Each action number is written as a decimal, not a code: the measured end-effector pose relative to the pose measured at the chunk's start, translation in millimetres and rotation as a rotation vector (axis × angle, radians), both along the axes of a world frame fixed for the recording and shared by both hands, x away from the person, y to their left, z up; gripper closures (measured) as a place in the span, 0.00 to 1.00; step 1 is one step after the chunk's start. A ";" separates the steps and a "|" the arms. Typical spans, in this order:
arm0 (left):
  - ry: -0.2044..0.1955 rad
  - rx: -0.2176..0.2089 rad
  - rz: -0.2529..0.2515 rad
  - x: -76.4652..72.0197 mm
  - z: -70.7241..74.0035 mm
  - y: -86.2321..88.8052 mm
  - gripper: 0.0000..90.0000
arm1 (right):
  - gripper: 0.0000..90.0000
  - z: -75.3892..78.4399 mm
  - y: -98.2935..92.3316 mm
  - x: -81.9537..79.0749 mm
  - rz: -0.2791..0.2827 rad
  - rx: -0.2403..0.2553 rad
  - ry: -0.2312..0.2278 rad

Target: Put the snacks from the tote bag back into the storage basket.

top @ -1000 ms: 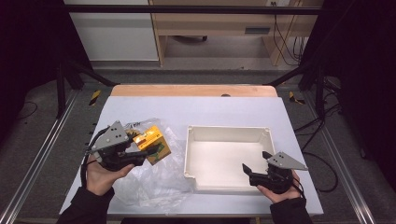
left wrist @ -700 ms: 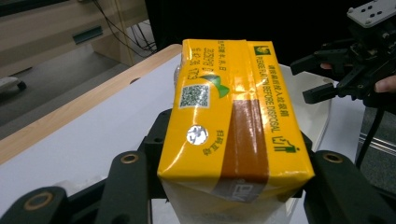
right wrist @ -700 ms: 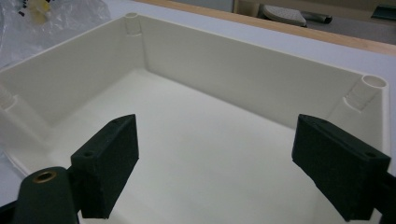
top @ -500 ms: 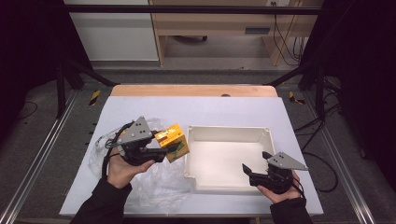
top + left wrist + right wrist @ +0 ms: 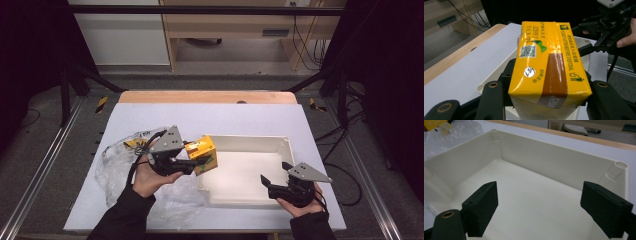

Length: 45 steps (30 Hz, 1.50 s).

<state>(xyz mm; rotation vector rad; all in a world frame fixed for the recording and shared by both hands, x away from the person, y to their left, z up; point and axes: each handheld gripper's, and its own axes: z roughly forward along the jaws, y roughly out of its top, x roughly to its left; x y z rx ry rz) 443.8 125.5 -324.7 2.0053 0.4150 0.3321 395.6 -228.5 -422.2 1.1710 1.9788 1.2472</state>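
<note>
A yellow drink carton (image 5: pixel 202 153) (image 5: pixel 546 65) with a brown band hangs at the left rim of the cream tray (image 5: pixel 280 145), held off the table. My left gripper (image 5: pixel 195 162) (image 5: pixel 544 100) is shut on the carton, one jaw on each side. My right gripper (image 5: pixel 274 181) (image 5: pixel 544 212) rests at the tray's front right corner, open, jaws wide apart above the tray's bare floor (image 5: pixel 529 205). From the left gripper view, the right gripper (image 5: pixel 606 30) and its hand show beyond the carton.
A crumpled clear plastic bag (image 5: pixel 120 160) (image 5: pixel 451 135) lies on the white table top (image 5: pixel 225 117) left of the tray. A wooden strip (image 5: pixel 205 97) runs along the table's far edge. Dark frame rails flank both sides.
My left gripper has carried the carton to the right, from over the plastic bag to the tray's left rim. The right gripper has stayed put.
</note>
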 end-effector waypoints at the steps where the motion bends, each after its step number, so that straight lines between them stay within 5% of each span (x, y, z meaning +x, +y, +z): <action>1: 0.002 0.004 -0.004 0.9 -1.6 -1.9 0.56 | 0.16 0.0 -0.1 0.1 0.000 0.000 0.000; 25: 0.046 0.078 -0.150 13.2 -34.3 -31.0 0.56 | 0.16 -1.0 -0.5 0.9 0.001 0.000 0.001; 45: 0.066 0.130 -0.214 24.5 -60.0 -40.9 0.56 | 0.16 -1.9 -0.3 1.2 0.002 -0.003 0.001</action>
